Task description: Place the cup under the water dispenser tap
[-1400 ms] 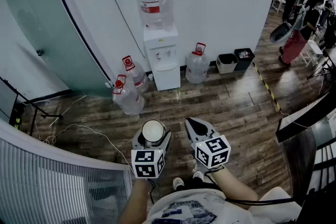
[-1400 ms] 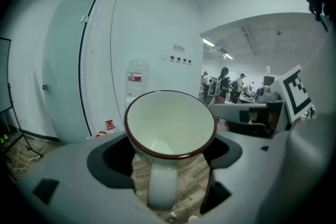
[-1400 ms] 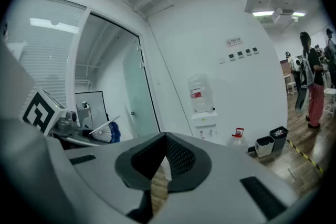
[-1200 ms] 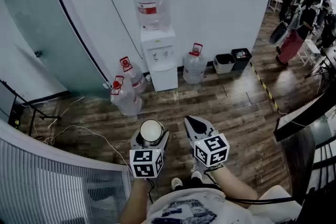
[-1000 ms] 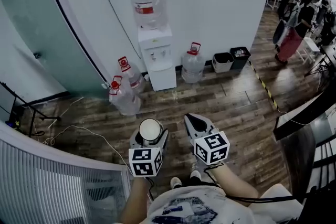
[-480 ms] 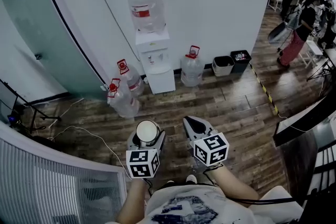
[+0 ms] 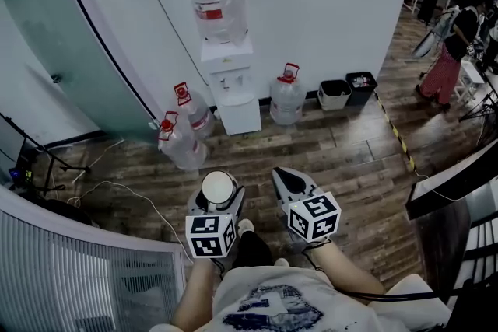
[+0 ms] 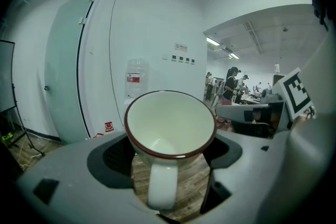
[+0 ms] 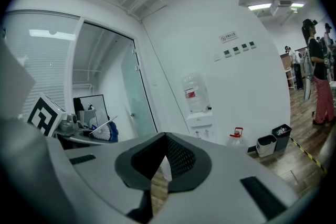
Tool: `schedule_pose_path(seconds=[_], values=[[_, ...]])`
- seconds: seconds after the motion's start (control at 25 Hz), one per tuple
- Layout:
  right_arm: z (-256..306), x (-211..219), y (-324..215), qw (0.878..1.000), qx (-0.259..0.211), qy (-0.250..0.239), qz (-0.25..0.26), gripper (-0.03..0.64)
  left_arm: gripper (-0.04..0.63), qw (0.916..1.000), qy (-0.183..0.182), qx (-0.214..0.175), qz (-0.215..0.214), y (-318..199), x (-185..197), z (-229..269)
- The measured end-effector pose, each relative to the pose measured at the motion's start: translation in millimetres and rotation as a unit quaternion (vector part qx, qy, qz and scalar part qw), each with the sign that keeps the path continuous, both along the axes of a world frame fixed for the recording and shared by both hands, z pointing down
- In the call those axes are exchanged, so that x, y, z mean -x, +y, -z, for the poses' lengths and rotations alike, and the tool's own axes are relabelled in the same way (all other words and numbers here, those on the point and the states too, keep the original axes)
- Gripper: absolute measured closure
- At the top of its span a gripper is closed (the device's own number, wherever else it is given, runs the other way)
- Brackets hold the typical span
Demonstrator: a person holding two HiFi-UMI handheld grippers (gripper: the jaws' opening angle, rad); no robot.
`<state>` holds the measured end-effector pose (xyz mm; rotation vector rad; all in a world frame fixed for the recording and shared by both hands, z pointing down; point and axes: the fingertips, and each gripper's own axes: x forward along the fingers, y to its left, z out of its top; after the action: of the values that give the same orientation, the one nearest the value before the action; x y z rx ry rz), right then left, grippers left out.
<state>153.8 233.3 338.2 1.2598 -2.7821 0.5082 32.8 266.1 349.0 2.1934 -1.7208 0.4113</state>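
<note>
The cup (image 8: 170,126) was held clamped in the left tool (image 7: 216,197), the right tool (image 7: 286,181) clenched empty; the carrying step was judged underway, the dispenser (image 7: 233,82) well apart, approach needed

Jaws of the left gripper (image 8: 169,152) are hiding the base of the cup (image 8: 170,118); taps on the water dispenser (image 7: 230,83) are appearing too small to resolve.

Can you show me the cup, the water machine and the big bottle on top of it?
cup (image 7: 218,187): head view, on its white inside.
water dispenser (image 7: 242,111): head view, on its white lower front.
big bottle (image 7: 217,5): head view, on its clear side, near the red label.
</note>
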Motion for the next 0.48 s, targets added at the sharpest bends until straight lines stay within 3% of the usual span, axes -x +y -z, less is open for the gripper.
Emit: schedule_pose_path(seconds=[0.48], values=[[-23,48,-110,1.0,0.027,0.013,-0.005,0.597,0.172,0.9998,0.006,0.016,-0.014,-116,43,-19]])
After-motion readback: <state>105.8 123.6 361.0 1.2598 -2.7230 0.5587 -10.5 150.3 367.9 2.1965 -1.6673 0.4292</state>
